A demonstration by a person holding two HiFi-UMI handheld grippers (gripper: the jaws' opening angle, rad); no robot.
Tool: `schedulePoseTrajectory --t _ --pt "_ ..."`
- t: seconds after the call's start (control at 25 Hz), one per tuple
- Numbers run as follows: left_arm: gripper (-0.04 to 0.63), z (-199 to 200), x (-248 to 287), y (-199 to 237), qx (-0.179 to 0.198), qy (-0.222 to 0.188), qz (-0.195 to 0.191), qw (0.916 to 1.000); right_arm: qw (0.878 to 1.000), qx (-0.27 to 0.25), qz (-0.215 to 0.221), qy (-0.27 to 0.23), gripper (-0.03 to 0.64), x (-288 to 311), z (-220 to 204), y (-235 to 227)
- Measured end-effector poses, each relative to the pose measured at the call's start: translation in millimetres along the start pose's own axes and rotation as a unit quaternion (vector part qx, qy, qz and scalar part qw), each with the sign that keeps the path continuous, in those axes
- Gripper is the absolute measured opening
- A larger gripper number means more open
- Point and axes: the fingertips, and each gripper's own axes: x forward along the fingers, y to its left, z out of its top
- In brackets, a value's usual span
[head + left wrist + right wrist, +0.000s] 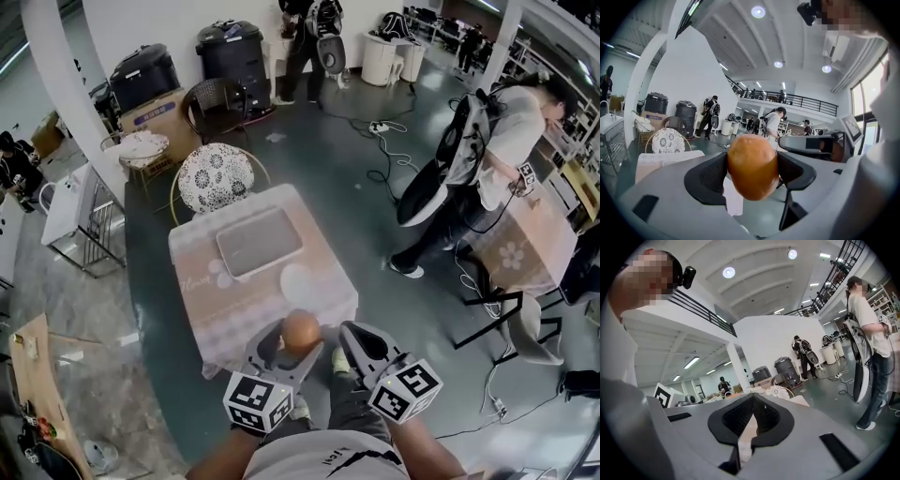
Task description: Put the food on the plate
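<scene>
dark green floor; white pillars; patterned round chair

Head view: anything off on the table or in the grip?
Nothing stands out: tray and plate lie flat on the table, nothing spilled; left gripper holds the round orange food squarely, right gripper is shut, empty.

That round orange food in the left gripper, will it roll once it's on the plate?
Probably a little: the round orange food is smooth and egg-shaped, with no flat side showing. It shows no dent between the jaws of the left gripper, so it is likely firm. The plate looks flat from above and may not stop a roll.
</scene>
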Motion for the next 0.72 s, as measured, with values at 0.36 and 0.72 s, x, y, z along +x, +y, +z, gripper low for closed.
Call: schedulePoseTrajectory --t 0.36,0.72 --pt "0.332 3 68 54 -0.021 0.015 0.069 0.9973 0.998 0.003 0.057 0.033 0.015 78 15 -61" --pt "0.333 2 140 87 -0.036 0.025 0.146 0.9883 0.988 0.005 0.127 0.085 0.015 137 19 -128"
